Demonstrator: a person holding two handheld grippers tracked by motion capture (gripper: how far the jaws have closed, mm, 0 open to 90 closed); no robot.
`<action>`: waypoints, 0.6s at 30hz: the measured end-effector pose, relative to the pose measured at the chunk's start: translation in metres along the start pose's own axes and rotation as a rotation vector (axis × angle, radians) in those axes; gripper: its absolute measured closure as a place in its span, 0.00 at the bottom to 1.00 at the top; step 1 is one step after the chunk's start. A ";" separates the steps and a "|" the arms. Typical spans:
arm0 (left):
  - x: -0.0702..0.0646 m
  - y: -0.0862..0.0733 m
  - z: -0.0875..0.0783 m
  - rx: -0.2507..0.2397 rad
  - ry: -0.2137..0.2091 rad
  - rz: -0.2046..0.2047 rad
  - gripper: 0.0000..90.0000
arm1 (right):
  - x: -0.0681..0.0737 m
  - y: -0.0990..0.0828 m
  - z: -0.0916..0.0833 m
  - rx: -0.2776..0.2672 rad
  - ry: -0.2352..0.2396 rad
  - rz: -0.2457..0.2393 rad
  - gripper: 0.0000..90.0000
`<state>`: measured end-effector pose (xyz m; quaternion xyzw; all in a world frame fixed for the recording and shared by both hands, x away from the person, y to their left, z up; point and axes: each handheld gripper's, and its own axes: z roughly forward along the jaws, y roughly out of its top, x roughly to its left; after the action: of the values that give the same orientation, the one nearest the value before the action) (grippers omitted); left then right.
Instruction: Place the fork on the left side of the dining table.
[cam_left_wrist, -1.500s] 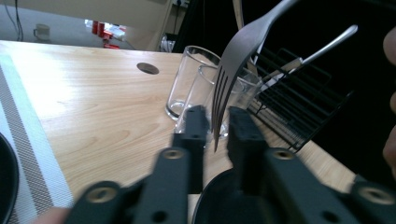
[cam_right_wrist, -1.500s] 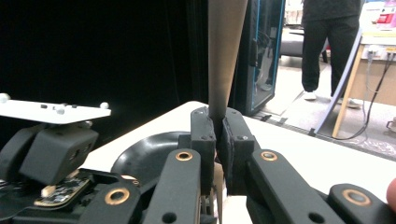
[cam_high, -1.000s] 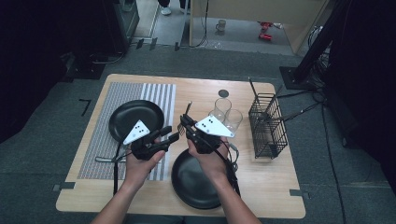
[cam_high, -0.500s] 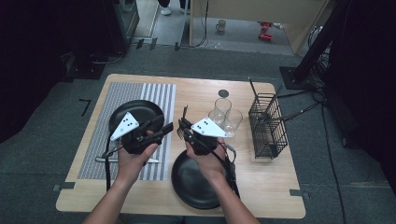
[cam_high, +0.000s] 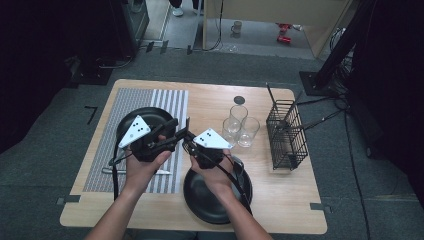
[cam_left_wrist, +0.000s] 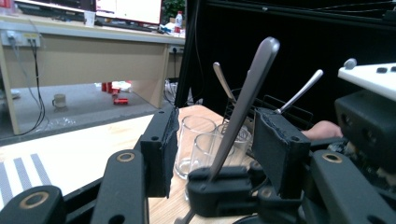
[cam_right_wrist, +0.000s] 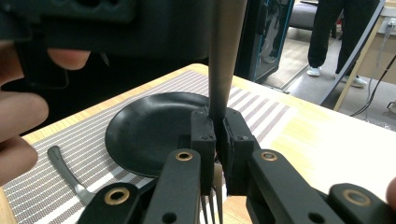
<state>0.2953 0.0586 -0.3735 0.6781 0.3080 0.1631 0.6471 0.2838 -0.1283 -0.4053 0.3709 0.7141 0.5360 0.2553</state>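
Right gripper view shows the right gripper (cam_right_wrist: 215, 140) squeezed tight on a fork (cam_right_wrist: 224, 56), while the left gripper (cam_left_wrist: 215, 140) waits half open around its handle and should close gently before taking it.

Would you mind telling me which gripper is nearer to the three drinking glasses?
Right. The right gripper, shut on a fork, sits just left of the glasses in the high view. The left gripper is farther left, over the black plate on the striped mat.
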 end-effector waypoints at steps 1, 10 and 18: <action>-0.001 0.001 0.001 0.001 0.001 0.007 0.57 | 0.001 0.000 0.000 0.001 0.003 -0.001 0.95; -0.002 0.007 0.005 -0.006 0.016 0.020 0.65 | 0.009 -0.001 -0.001 0.005 0.021 -0.027 0.95; 0.000 0.010 0.006 0.020 -0.005 -0.005 0.87 | 0.013 -0.002 -0.001 0.001 0.031 -0.051 0.95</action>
<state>0.3012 0.0537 -0.3644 0.6841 0.3095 0.1570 0.6416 0.2745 -0.1186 -0.4063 0.3445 0.7275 0.5345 0.2578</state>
